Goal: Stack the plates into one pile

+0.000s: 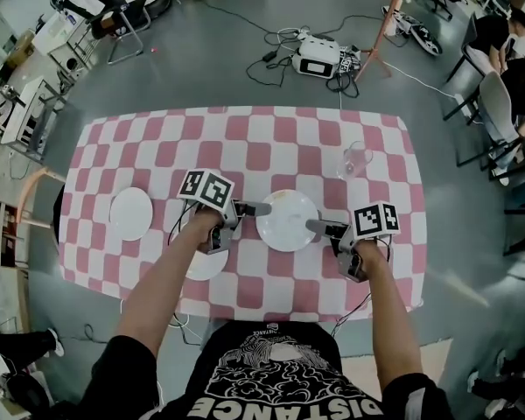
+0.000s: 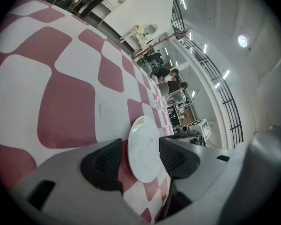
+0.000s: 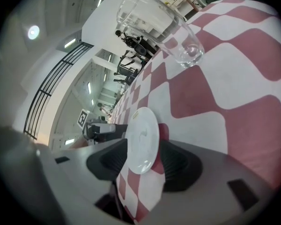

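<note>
A white plate (image 1: 288, 220) lies at the middle of the checked table (image 1: 271, 138). My left gripper (image 1: 264, 208) reaches its left rim and my right gripper (image 1: 312, 227) its right rim. Both are turned on their sides. In the left gripper view the plate (image 2: 143, 144) shows between the open jaws of the left gripper (image 2: 140, 161), with red cloth visible beside one pad. The right gripper view has the same plate (image 3: 143, 137) between the open jaws of the right gripper (image 3: 143, 158). A second plate (image 1: 131, 213) lies at the left. A third plate (image 1: 201, 265) is partly hidden under my left hand.
An empty drinking glass (image 1: 353, 160) stands at the back right of the table, close ahead of the right gripper (image 3: 164, 27). Chairs, cables and equipment sit on the floor around the table. The table's front edge is just before my body.
</note>
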Tool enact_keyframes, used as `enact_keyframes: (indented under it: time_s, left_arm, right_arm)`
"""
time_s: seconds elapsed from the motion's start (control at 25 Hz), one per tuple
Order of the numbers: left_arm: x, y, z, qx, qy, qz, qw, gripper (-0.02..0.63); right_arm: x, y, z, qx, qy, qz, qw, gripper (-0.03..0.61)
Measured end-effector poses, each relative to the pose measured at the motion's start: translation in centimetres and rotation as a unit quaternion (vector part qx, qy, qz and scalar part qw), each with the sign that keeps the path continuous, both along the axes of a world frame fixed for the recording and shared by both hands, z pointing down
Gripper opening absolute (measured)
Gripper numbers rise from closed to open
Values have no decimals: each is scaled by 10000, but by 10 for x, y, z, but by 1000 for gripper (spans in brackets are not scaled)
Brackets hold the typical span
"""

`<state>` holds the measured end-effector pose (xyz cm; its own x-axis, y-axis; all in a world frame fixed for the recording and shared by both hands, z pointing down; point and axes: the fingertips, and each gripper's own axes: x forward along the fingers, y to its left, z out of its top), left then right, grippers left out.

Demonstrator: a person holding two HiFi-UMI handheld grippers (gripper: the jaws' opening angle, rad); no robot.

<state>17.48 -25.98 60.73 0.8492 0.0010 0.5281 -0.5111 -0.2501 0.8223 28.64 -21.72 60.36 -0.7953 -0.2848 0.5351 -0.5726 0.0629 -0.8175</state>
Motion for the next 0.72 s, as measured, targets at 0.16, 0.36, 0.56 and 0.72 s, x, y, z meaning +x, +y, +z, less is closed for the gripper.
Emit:
enact_keyframes:
  time_s: [0.16, 0.36, 0.56, 0.72]
  left_arm:
    - [6, 2, 1, 8, 14, 76, 10000, 244]
    - [9, 2, 6, 90, -176, 165, 9997, 193]
    - [3, -1, 14, 241, -502, 119, 9984, 112]
    - [1, -4, 16, 397, -667, 59, 9970, 81]
  right_arm:
    - [-1, -1, 3, -18, 79, -17, 10000, 199]
    - [6, -2, 11, -44, 414, 81, 9991, 121]
    - [11, -2, 18, -101, 665, 158, 9976, 44]
    - [11, -1, 18, -101, 679, 151, 9975, 44]
